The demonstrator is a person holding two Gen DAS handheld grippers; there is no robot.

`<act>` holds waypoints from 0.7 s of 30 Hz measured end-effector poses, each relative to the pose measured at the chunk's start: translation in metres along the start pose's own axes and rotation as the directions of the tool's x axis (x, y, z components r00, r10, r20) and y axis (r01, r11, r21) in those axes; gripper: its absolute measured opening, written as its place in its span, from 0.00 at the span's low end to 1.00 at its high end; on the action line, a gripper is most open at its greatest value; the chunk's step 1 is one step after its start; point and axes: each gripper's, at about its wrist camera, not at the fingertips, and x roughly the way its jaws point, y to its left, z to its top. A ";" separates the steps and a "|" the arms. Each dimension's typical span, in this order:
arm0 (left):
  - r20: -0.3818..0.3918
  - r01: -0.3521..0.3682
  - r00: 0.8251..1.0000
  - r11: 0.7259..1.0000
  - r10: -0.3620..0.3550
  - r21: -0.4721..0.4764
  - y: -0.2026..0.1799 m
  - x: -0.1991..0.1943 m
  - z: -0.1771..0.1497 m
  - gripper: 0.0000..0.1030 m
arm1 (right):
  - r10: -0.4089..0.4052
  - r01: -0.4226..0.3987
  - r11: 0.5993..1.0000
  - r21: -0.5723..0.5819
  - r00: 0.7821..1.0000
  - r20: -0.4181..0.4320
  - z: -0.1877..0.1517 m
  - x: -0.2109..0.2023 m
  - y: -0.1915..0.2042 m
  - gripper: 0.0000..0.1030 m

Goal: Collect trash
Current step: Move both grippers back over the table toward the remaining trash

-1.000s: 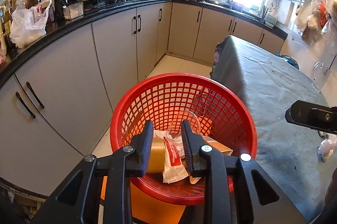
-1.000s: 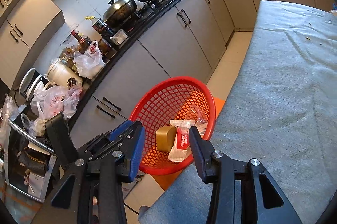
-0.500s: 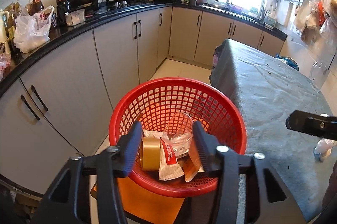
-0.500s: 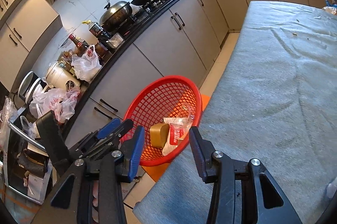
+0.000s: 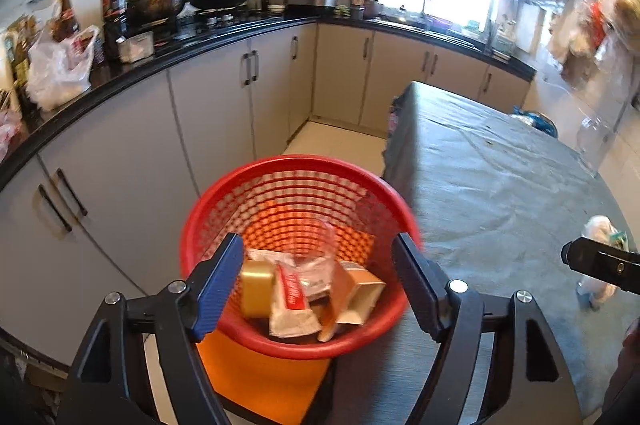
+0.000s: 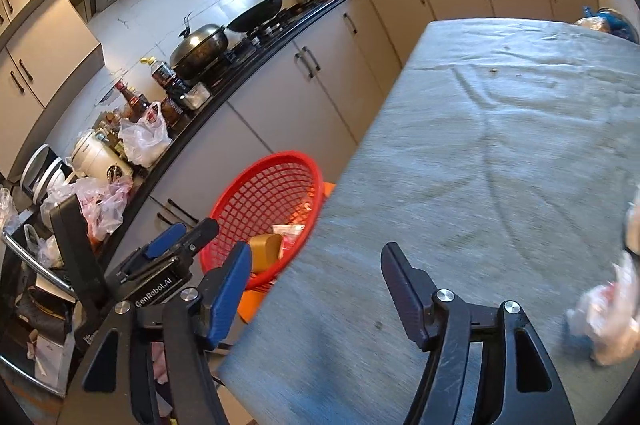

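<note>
Crumpled pale plastic trash (image 6: 604, 321) lies on the grey-clothed table (image 6: 500, 129), right of our empty, opening right gripper (image 6: 316, 289), nearer it than our empty, opening left gripper (image 5: 318, 283) over the red mesh basket (image 5: 280, 169).

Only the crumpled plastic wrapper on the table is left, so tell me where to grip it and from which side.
Pinch the crumpled plastic wrapper across its bunched middle, coming down from above with the right tongs, whose jaws are opening with nothing between them. It lies as a loose, blurred heap on the grey tablecloth, so no firm edge offers itself.

Basket (image 5: 192, 249) mouth unobstructed, tabletop (image 6: 500, 153) mostly bare.
</note>
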 end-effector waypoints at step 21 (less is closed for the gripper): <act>-0.179 0.394 0.915 0.894 -0.360 0.214 -0.193 0.000 -0.029 0.73 | -0.226 0.139 0.936 0.323 0.941 0.253 -0.060 -0.187 -0.177 0.69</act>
